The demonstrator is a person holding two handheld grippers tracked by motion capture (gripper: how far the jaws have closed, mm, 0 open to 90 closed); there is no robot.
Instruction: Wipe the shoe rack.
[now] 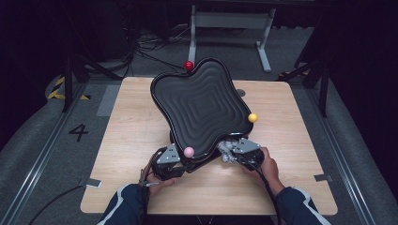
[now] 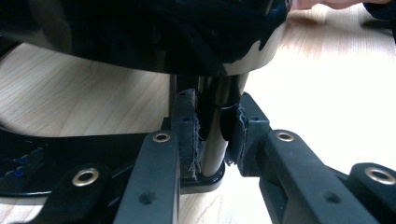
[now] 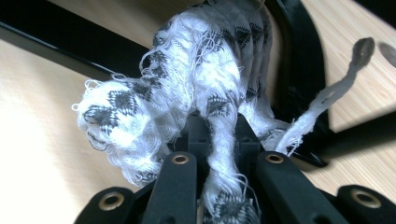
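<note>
A black wavy-edged tray (image 1: 202, 108) stands tilted on a stand in the middle of the wooden table (image 1: 136, 126). On its rim are a red ball (image 1: 188, 65) at the far corner, a yellow ball (image 1: 252, 117) on the right and a pink ball (image 1: 188, 151) at the near edge. My left gripper (image 2: 215, 126) is shut on the thin dark post (image 2: 214, 154) under the tray's underside (image 2: 140, 32), below the pink ball (image 1: 180, 163). My right gripper (image 3: 218, 135) is shut on a frayed white-and-grey cloth (image 3: 187, 79), which it holds against the tray's near right edge (image 1: 227, 151).
Black bars of the stand (image 3: 299, 60) cross the table under the cloth. A loose strand of the cloth (image 3: 327, 100) hangs to the right. Behind the table stands a grey metal frame (image 1: 230, 23), with cables on the dark floor. Bare tabletop lies left and right of the tray.
</note>
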